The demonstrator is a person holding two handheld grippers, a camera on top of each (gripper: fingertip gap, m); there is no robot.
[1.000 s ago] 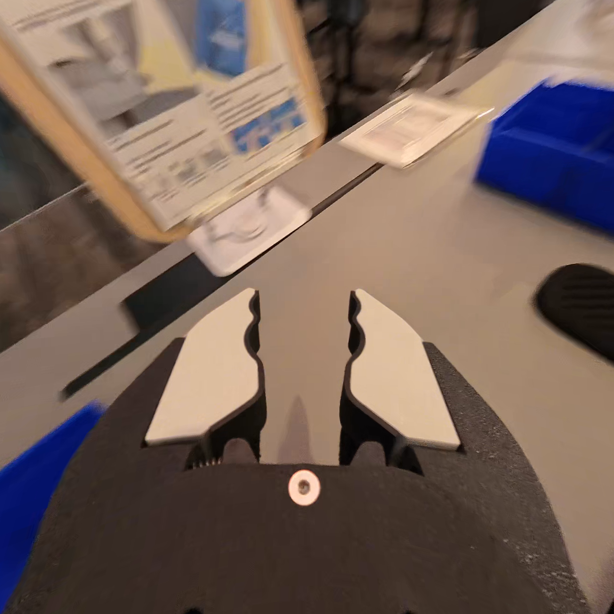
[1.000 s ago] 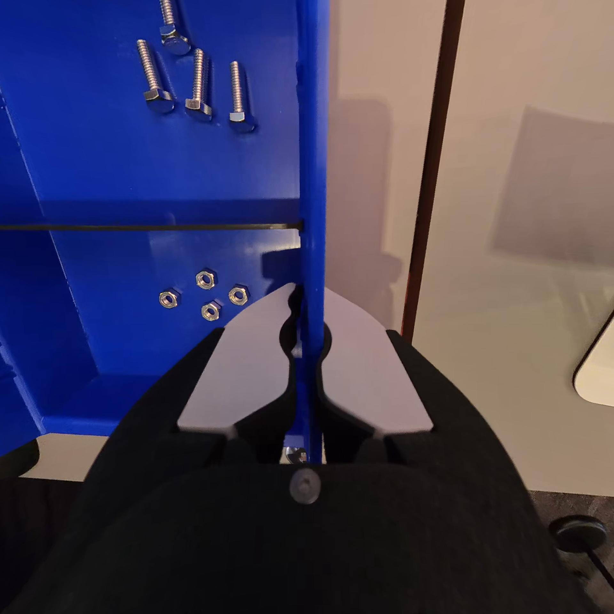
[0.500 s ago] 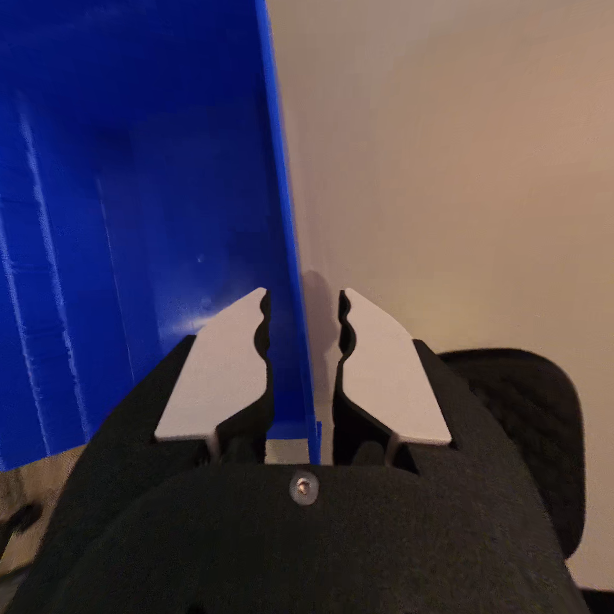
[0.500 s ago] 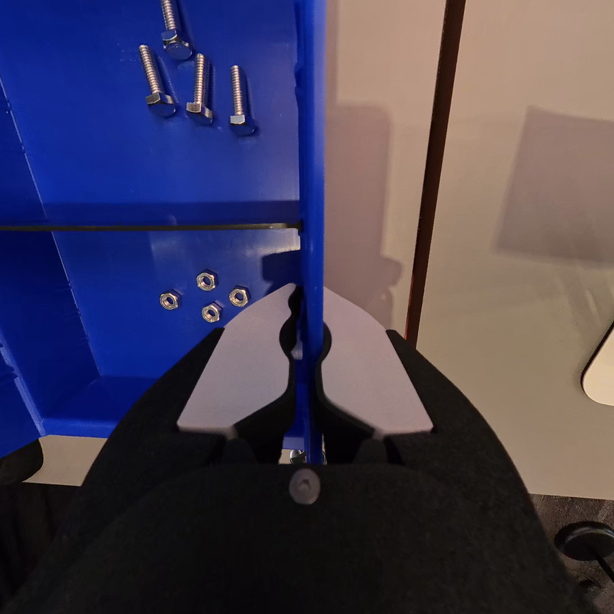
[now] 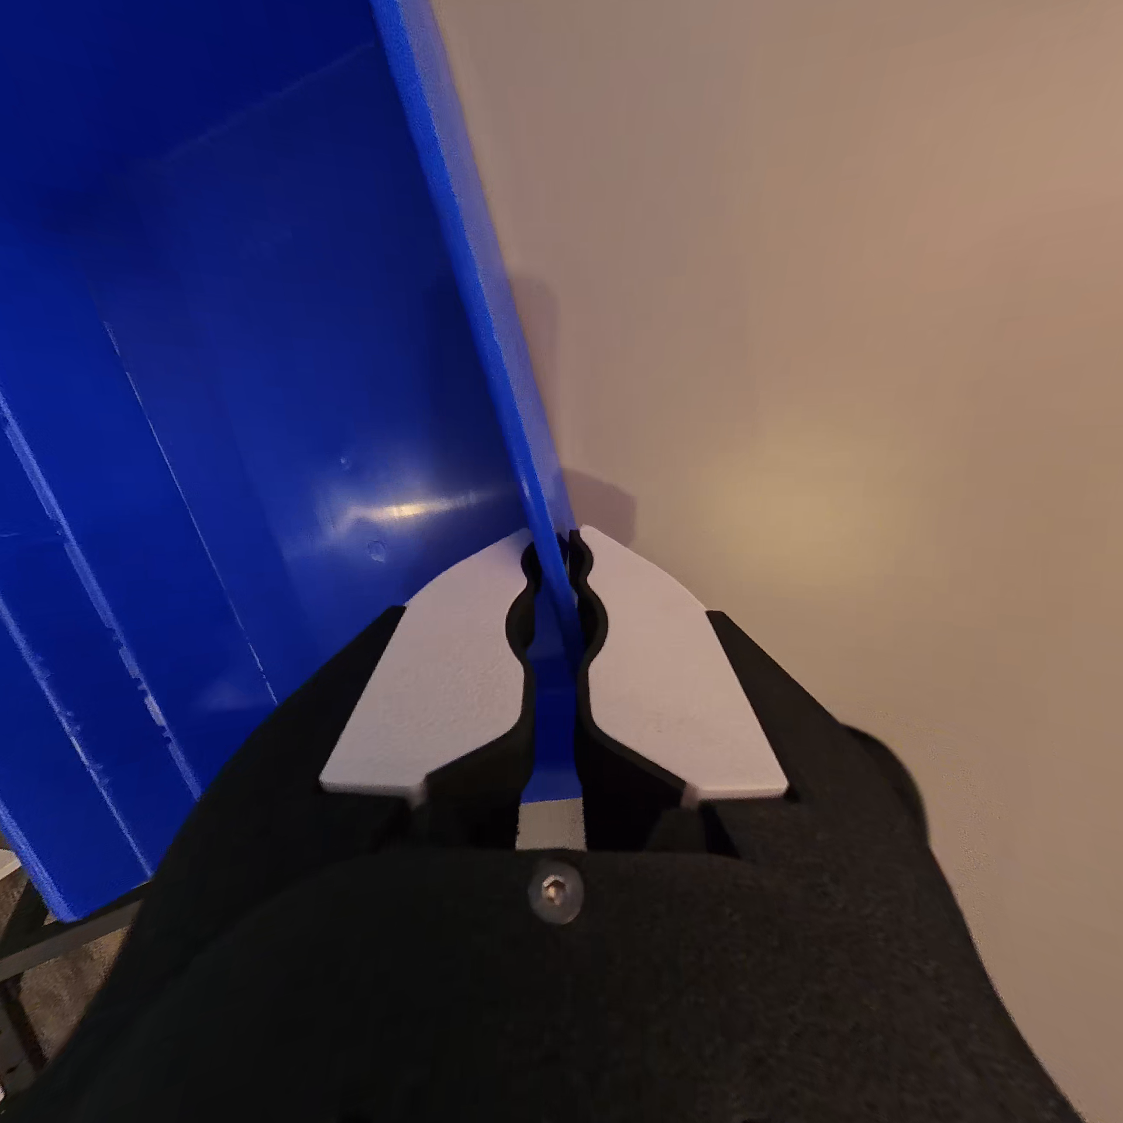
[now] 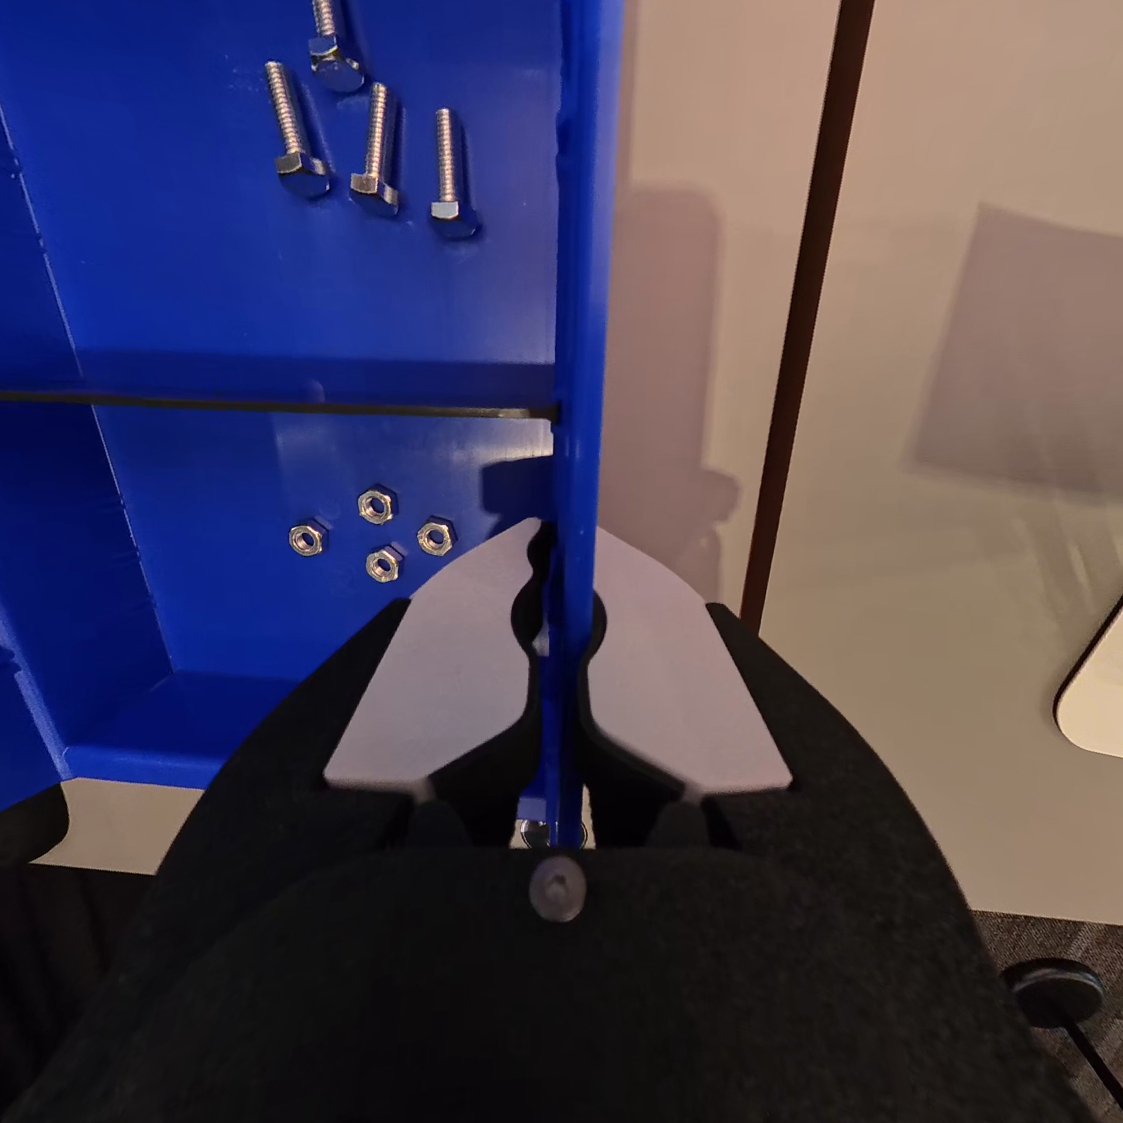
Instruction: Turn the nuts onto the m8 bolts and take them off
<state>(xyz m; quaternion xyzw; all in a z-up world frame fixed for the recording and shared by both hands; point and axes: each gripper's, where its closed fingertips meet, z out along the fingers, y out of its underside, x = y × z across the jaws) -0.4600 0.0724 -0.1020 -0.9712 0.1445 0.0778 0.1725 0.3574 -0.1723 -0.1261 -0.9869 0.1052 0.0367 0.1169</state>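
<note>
In the right wrist view a blue divided bin [image 6: 580, 304] lies on a pale table. Several silver bolts [image 6: 374, 158] lie in its far compartment and several nuts [image 6: 380, 535] in the near one. My right gripper [image 6: 568, 535] is shut on the bin's right wall, one finger inside and one outside. In the left wrist view my left gripper [image 5: 554, 538] is shut on the right wall of a blue bin [image 5: 474, 273] whose visible inside holds nothing. I cannot tell whether it is the same bin.
A black divider [image 6: 273, 406] splits the bolt and nut compartments. A dark seam [image 6: 802, 304] runs down the table right of the bin. A white rounded object [image 6: 1094, 699] sits at the right edge. A black round foot [image 6: 1060, 990] stands on the carpet below. Across from one pair of fingers to the other is roughly 85 centimetres.
My left gripper swung from the open table to the blue bin's wall, straddled it while open, and has now shut on it. The right gripper has stayed shut on its wall.
</note>
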